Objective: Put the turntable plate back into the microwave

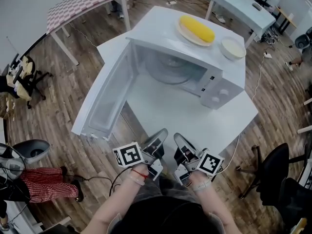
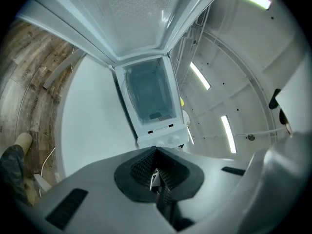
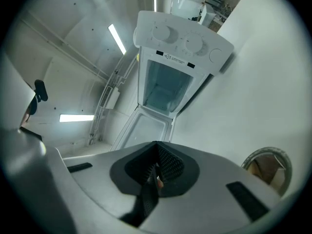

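We hold the left gripper (image 1: 162, 132) and the right gripper (image 1: 178, 137) side by side at the 6 o'clock edge of the white desk (image 1: 165, 116), both pointing toward 12 o'clock at the microwave (image 1: 214, 89). In each gripper view, the left gripper's (image 2: 156, 177) jaws and the right gripper's (image 3: 156, 172) jaws are clenched together with nothing between them. The microwave's door (image 1: 105, 99) hangs wide open toward 9 o'clock. The turntable plate (image 1: 170, 66) lies inside the cavity, seen as a clear glass disc on its floor. On the microwave's top, toward 1 o'clock, a corn cob (image 1: 196, 28) lies on a dish (image 1: 182, 33), and a white bowl (image 1: 232, 48) stands just beside it at its 4 o'clock.
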